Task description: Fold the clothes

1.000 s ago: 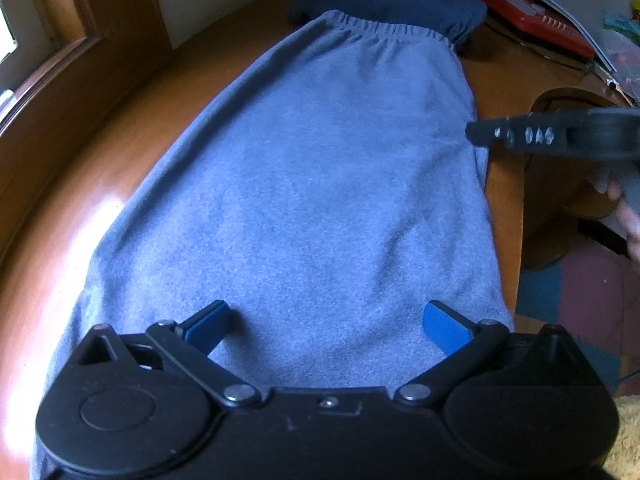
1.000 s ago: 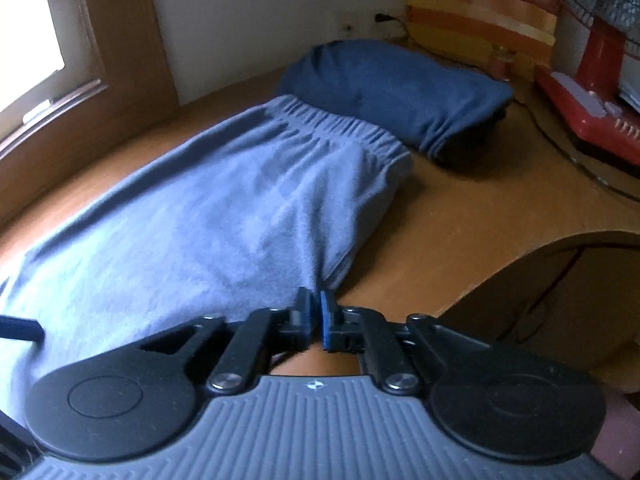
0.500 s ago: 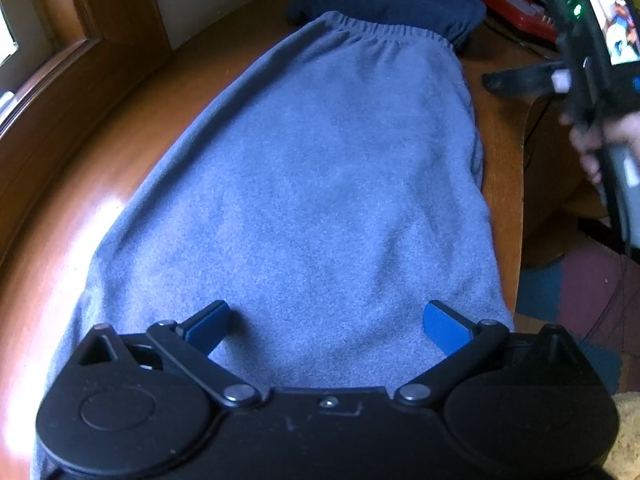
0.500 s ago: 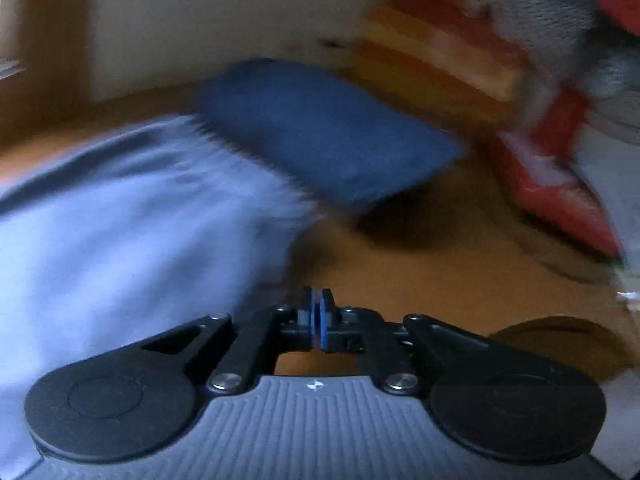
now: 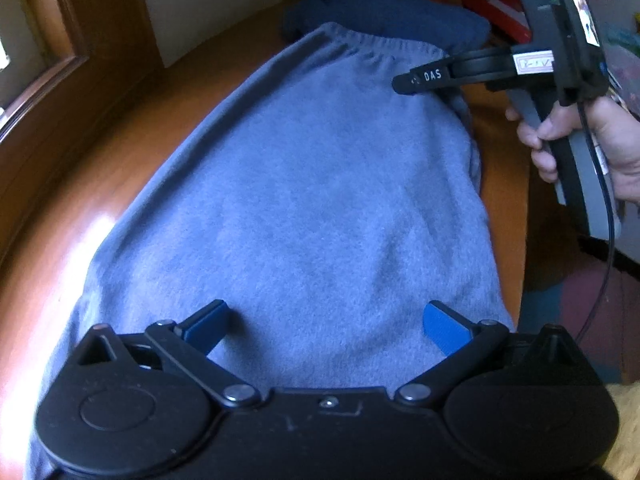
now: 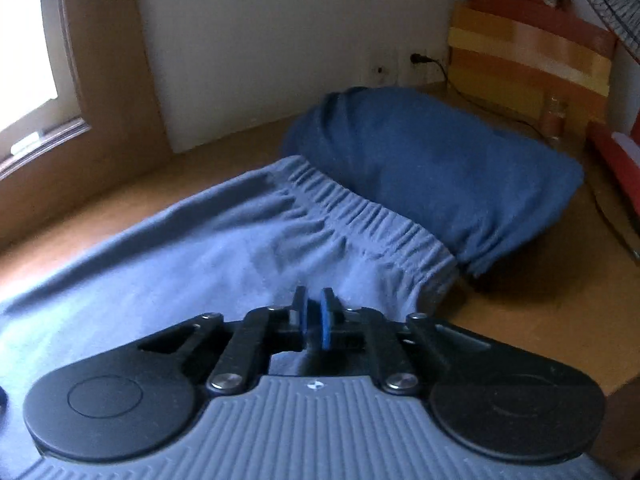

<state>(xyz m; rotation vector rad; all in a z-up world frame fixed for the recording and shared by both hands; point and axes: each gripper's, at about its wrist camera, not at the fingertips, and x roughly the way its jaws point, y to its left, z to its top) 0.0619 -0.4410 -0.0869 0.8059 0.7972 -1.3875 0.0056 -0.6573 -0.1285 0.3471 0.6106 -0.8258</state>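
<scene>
A: Biggest first. Wooden table, w/ the grey-blue pants spread flat along it, covering most of the top. Elastic waistband at the far end, toward the wall.

B: And past the pants?

A: Folded navy garment lies just beyond the waistband, touching it, maybe overlapped a bit. Red fan base off to the pants' right, far corner.

B: Grippers?

A: Left gripper sits at the pants' near end, jaws spread wide, blue pads over the cloth w/ nothing pinched. Touching or hovering, can't tell.

B: Right one?

A: Right gripper is over the pants' right side, near the waistband corner. Jaws drawn together, pads nearly meeting, no cloth between them. From the left cam you see its black finger above the fabric there, and a hand on the handle beyond the pants' right edge.
</scene>
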